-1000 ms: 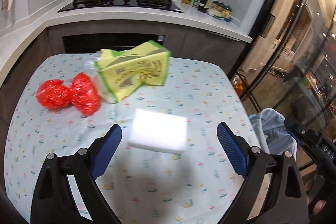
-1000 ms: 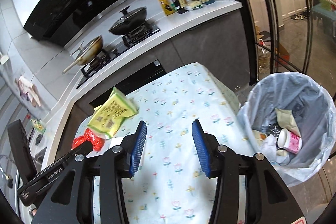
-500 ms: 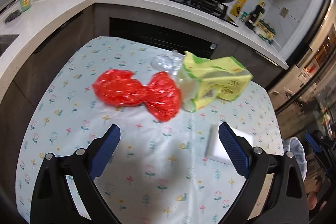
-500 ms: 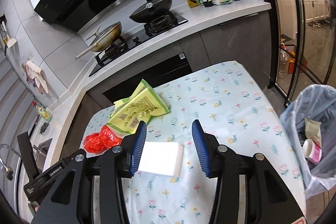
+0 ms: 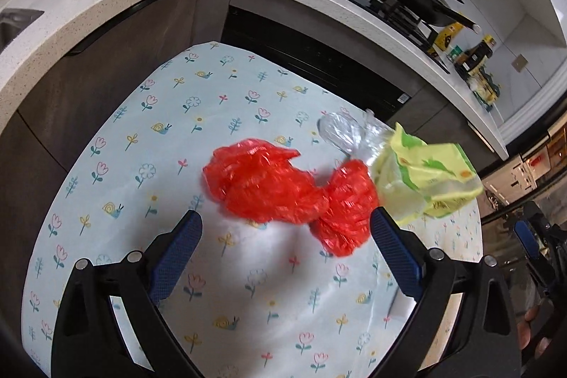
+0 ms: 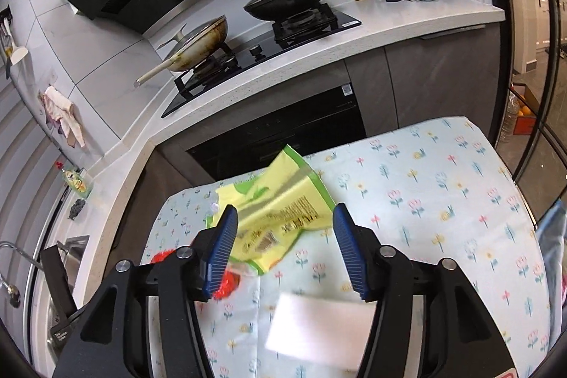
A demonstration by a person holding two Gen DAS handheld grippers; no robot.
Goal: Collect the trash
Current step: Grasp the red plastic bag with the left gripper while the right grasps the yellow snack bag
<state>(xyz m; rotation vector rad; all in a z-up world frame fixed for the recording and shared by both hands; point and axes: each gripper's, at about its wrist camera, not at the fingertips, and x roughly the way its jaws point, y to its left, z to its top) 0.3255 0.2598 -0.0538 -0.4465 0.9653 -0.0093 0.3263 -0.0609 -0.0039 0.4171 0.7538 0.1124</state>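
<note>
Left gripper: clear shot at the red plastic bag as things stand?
Probably yes. The left gripper is open, and the red plastic bag lies on the tablecloth just ahead of its fingertips with nothing between. The yellow packet crowds the bag's right end, so a wide close might catch it.

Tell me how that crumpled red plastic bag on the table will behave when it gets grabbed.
The red plastic bag looks thin and crinkled, so it will probably squash flat between the pads rather than resist. It seems light and may slide on the tablecloth if nudged. Its pinched middle suggests one end could dangle.
</note>
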